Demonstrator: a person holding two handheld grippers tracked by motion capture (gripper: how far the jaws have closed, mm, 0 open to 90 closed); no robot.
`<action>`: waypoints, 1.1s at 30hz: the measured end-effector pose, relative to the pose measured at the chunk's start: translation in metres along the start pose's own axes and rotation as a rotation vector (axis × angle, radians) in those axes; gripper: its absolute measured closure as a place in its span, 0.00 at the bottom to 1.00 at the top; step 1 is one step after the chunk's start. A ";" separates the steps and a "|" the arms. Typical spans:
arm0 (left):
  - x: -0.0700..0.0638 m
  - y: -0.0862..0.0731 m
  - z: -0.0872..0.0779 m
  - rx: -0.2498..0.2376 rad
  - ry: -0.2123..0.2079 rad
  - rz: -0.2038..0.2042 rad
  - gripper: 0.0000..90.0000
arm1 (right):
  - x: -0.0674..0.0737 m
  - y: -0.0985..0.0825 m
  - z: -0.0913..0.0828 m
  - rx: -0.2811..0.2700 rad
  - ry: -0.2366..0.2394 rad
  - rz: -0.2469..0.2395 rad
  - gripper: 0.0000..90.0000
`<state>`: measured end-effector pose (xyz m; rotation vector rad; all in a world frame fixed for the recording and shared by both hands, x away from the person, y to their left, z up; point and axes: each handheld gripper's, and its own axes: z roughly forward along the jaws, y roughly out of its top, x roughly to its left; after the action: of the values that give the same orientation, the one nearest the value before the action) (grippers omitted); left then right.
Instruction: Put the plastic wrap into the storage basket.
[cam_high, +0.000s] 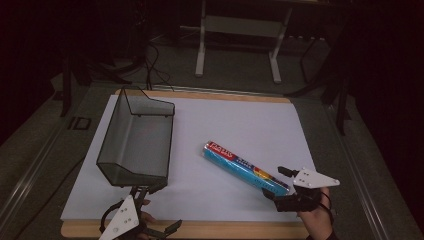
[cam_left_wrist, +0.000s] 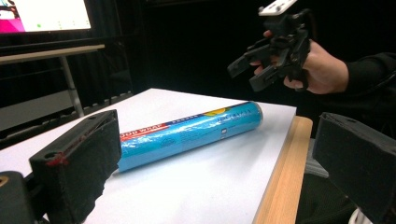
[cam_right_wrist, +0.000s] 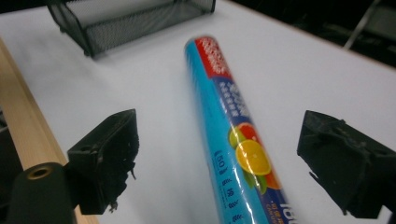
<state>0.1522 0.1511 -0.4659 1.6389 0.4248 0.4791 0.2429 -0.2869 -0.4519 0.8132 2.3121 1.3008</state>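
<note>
One roll of food wrap (cam_high: 246, 168), blue with a red end and fruit printed near the other end, lies flat on the white sheet (cam_high: 240, 125) that covers the wooden table (cam_high: 200, 230). It runs diagonally, red end toward the far left, fruit end toward the near right. One black mesh basket (cam_high: 137, 145) stands on the left part of the sheet, well apart from the roll.

There are two grippers. The right gripper (cam_high: 282, 187) hangs at the near right, just above the roll's fruit end, its jaws spread wide on either side of the roll and touching nothing. The left gripper (cam_high: 152, 210) sits at the near edge, just this side of the basket, jaws also wide apart and empty.

Beyond the table, a grey metal stand (cam_high: 240, 30) and loose cables (cam_high: 155, 65) rest on the dark floor.
</note>
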 end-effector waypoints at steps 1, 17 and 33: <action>0.000 0.000 0.000 -0.002 -0.007 -0.002 0.02 | -0.001 0.001 0.003 0.007 0.006 0.001 0.12; 0.000 0.000 -0.001 -0.007 -0.026 -0.004 0.02 | -0.021 0.011 0.048 0.203 0.093 -0.039 0.15; -0.001 0.000 -0.001 -0.003 -0.034 0.001 0.02 | -0.034 0.033 0.089 0.398 0.150 -0.088 0.18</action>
<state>0.1511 0.1515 -0.4656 1.6422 0.3975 0.4520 0.3289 -0.2372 -0.4670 0.7399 2.7428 0.9029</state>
